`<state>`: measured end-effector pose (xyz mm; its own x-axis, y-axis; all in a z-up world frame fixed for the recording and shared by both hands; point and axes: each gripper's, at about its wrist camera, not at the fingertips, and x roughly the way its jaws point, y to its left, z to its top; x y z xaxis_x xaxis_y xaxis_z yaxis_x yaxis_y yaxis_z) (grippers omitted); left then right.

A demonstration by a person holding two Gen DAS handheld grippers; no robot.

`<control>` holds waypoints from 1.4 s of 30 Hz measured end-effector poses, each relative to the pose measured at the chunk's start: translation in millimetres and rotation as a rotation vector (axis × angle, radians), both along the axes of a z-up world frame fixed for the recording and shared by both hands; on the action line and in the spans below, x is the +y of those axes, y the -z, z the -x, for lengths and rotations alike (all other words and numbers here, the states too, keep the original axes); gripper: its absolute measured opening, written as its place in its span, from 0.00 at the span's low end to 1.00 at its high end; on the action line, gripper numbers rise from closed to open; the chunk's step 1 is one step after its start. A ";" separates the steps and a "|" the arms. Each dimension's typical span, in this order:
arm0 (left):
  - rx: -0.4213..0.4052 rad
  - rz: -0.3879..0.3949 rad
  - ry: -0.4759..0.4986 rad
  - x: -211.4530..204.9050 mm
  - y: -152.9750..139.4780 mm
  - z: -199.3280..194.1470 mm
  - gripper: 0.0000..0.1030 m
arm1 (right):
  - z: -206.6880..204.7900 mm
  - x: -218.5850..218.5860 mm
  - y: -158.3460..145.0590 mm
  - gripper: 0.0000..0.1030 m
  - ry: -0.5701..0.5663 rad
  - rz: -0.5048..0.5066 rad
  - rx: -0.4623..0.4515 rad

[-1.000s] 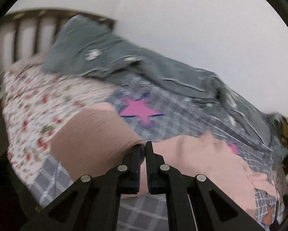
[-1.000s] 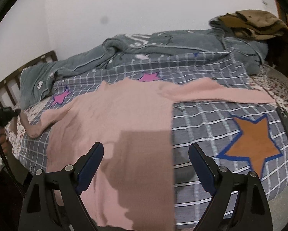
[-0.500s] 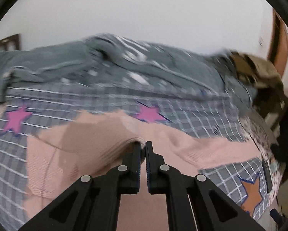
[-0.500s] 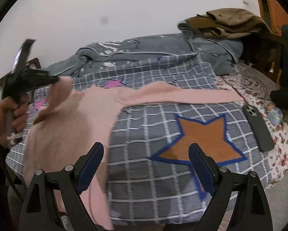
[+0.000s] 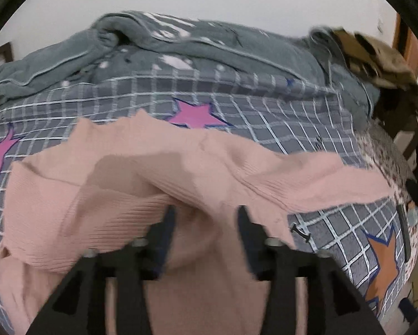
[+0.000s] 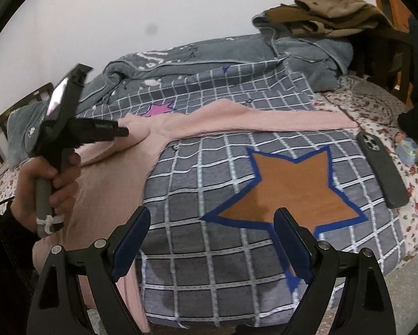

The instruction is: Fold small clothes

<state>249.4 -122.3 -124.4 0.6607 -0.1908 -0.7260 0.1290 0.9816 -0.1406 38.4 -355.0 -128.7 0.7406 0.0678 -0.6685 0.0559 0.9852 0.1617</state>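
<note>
Both grippers are showing matte black angular arms with silver screw heads at the pivots. The right gripper [image 6: 210, 240] is wearing dark blue pads inside its fingers. The left gripper [image 5: 206, 223] is sitting on a grey handle bound with a white tie at its bottom end, beneath the person's hand [image 6: 45, 188], which is emerging from a dark sleeve [image 6: 5, 251].
</note>
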 end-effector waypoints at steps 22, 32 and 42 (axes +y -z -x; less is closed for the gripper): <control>-0.036 -0.024 -0.323 206.2 -3.9 48.4 0.76 | -22.3 101.1 -23.9 0.86 -0.131 0.033 -0.022; 0.066 0.031 -0.293 233.7 32.3 -4.3 0.60 | -117.3 144.0 -16.9 0.67 -0.183 0.126 -0.070; -0.010 0.052 -0.241 236.8 41.9 -2.9 0.13 | -220.0 178.6 12.8 0.65 -0.250 0.168 -0.026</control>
<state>252.3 114.6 -166.3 0.6987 -0.0638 -0.7126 -0.1068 0.9756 -0.1921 258.3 -176.4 -141.5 0.7322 0.1404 -0.6665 -0.1938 0.9810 -0.0062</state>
